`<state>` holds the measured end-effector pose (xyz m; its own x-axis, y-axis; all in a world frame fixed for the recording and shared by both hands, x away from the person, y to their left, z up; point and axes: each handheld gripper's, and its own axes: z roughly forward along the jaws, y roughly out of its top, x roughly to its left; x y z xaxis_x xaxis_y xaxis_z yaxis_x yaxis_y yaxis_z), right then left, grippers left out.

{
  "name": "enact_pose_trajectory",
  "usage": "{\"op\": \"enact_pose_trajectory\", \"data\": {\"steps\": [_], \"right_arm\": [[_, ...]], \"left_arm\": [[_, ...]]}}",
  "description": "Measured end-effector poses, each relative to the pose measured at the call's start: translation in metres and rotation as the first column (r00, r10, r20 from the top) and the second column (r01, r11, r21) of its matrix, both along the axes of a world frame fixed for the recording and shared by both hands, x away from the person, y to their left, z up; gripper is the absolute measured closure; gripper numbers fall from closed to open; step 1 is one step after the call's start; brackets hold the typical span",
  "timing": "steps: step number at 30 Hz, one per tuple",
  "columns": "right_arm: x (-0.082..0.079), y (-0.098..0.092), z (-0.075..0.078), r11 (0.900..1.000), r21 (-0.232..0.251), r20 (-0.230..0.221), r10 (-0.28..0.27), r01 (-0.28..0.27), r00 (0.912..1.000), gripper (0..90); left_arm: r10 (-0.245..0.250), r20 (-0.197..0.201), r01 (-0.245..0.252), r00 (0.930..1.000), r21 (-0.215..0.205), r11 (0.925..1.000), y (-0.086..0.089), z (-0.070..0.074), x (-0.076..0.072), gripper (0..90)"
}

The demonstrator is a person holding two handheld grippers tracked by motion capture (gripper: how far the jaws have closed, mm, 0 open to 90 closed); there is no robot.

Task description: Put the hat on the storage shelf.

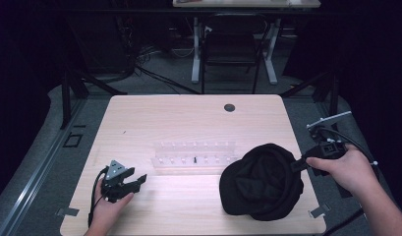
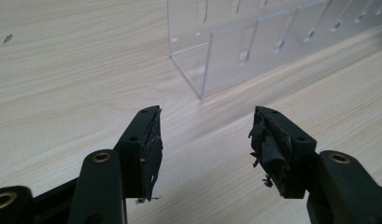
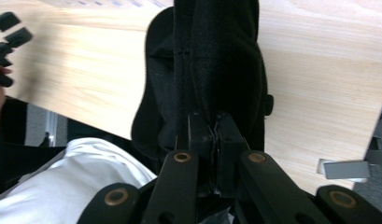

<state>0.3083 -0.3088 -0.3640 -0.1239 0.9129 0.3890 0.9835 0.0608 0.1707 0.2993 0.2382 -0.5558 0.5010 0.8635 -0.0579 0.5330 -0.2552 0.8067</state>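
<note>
The right gripper (image 1: 298, 163) sits at the right edge of the table (image 1: 188, 118), its 2 jaws pinched tight on the rim of a black cap (image 1: 262, 182); in the right gripper view the jaws meet with only a thin fold of black fabric (image 3: 212, 60) between them, and the cap hangs away from the tips over the wood. The cap's bulk lies just left of that gripper, on the near right part of the table, its lower edge close to the table's near edge; a metal clip (image 1: 319, 211) on that near edge sits just beside the cap's right side. The right hand (image 1: 343, 169) is off the table's right edge, over dark floor.

The left gripper (image 1: 134, 181) rests low at the near left of the table, held in the left hand (image 1: 107, 206); its 2 jaws stand wide apart with nothing between them, the worn pads (image 2: 153, 149) facing each other over bare wood.

Ahead of the left gripper, slightly to its right, stands a clear acrylic rack (image 1: 194, 156), its near corner (image 2: 198, 93) closest to the tips but well clear of them; bare wood lies between. The rack lies across the middle of the table, its right end near the cap's far left edge; beyond the rack the tabletop is open up to a round grommet hole (image 1: 229, 107) near the far edge.
</note>
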Motion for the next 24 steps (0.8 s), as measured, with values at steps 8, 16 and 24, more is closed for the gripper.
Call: {"op": "enact_pose_trajectory", "data": {"steps": [8,16,24], "right_arm": [[0.003,0.004,0.010,0.995,0.098,0.012,0.021,-0.022,0.9997,88.0],[0.005,0.007,0.021,0.980,0.200,0.024,0.014,-0.019,0.9996,88.1],[0.004,0.004,0.028,0.964,0.264,0.036,0.023,-0.032,0.9991,88.2]], "left_arm": [[0.001,-0.002,-0.001,1.0000,0.000,1.0000,0.000,0.000,0.000,43.0],[0.002,-0.001,-0.002,1.0000,0.000,1.0000,0.001,0.000,0.000,43.1],[0.003,-0.002,-0.003,1.0000,0.000,1.0000,0.000,0.000,0.000,43.0]]}}
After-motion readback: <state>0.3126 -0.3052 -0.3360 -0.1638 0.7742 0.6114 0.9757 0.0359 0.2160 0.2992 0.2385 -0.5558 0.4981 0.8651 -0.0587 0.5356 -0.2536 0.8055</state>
